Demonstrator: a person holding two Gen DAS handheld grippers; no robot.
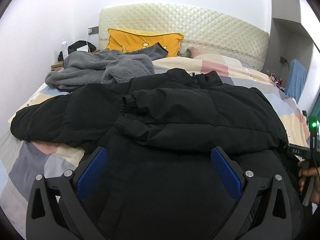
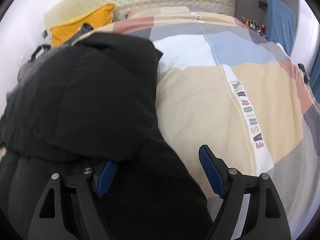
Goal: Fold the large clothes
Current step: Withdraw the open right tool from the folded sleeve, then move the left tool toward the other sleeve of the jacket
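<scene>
Folding underway: black jacket [image 1: 180,108] lies across the near bed [image 1: 40,160], right sleeve laid over its chest, left sleeve out flat. Left gripper [image 1: 158,172] spread wide above the hem, gripping nothing. Right gripper [image 2: 158,172] equally released at the jacket's right edge. Next, likely: take the left sleeve inward.
</scene>
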